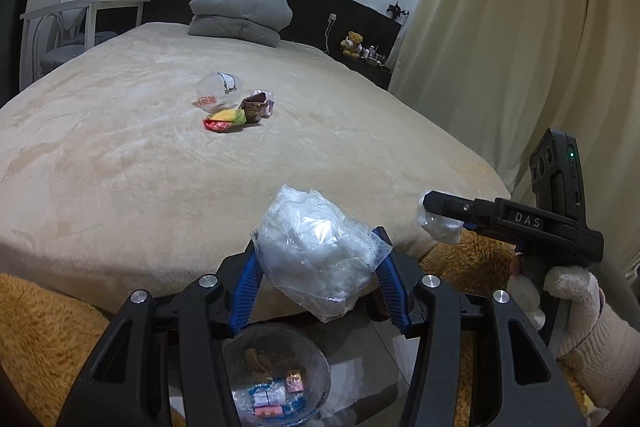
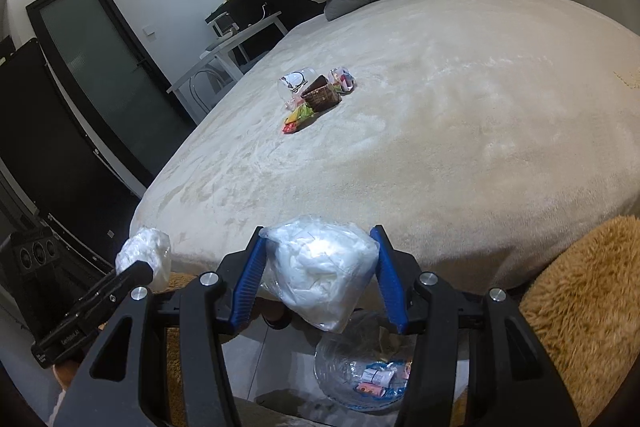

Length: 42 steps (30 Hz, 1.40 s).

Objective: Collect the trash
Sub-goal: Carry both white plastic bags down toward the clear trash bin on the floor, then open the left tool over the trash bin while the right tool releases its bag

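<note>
- trash wad [image 1: 316, 259] being pinched between the blue pads of the left claw [image 1: 318, 239], jaws part closed on its sides, hanging off the foot of the bed [image 1: 120, 167] and above the bin [image 1: 326, 371].
- holding a second wad [image 2: 320, 275] the same way in the right claw [image 2: 318, 230], jaws part closed around it, also hanging over the bin [image 2: 318, 359].
- judging both wads as crumpled clear plastic film: very light, soft, springy, likely slippery against the pads and likely clinging on release.
- gripping across the bulky middle seeming safest; taking a loose flap risking the film sliding out.
- needing little squeeze, nothing here looking breakable.
- looking into the bin: clear liner, a few small wrappers [image 1: 272, 399] lying at the bottom, plenty of room remaining.
- leaving more trash mid-bed, well apart from both claws: a pile [image 1: 236, 107] of a clear plastic cup, a brown wrapper, a yellow-red packet and something pink behind.
- expecting the cup to be stiff but crushable, better taken at the rim; the packets being thin and flat, needing a pinch at a raised edge.
</note>
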### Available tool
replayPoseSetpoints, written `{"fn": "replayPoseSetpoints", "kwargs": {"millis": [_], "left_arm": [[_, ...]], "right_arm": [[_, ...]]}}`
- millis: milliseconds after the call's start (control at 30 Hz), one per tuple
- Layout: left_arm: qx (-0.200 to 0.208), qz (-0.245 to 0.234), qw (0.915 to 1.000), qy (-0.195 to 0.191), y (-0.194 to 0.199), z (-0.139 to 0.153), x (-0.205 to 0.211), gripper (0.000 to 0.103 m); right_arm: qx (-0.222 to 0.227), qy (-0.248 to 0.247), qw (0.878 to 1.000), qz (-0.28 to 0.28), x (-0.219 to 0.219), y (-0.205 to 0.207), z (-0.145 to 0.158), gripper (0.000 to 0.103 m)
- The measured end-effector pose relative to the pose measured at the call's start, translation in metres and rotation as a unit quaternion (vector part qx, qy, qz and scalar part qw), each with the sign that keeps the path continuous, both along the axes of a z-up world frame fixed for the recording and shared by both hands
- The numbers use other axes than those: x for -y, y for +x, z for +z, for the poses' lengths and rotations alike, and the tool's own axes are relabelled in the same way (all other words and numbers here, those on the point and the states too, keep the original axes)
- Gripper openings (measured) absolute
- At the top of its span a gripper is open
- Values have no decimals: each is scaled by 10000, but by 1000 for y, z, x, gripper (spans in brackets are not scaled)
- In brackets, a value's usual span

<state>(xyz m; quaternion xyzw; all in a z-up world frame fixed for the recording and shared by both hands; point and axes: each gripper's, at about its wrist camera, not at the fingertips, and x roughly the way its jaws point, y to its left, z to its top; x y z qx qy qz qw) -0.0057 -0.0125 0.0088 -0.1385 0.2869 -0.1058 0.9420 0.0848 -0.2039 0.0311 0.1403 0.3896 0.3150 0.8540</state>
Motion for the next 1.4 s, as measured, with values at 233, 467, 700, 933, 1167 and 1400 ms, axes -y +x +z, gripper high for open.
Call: {"fn": "replayPoseSetpoints", "kwargs": {"millis": [233,467,700,933,1167,1400], "left_arm": [[-565,-230,9974,-395,-8,-21,6,52],[-1527,-299,9842,-843,13,-57,1,52],[-2448,-204,9665,-746,40,-95,7,52],[-3288,-40,9422,-643,68,-136,5,52],[-3695,-47,9279,-502,73,-158,13,52],[-3805,-121,9235,-481,73,-161,16,52]], "right_arm": [[-334,37,9994,86,-4,-15,-10,52],[-1105,63,9934,286,-11,-14,-36,52],[-1885,-558,9798,370,-41,-2,-76,52],[-2542,-947,9623,216,-51,17,-114,52],[-2801,-1091,9535,204,-60,25,-131,52],[-3059,-991,9468,138,-56,30,-141,53]]}}
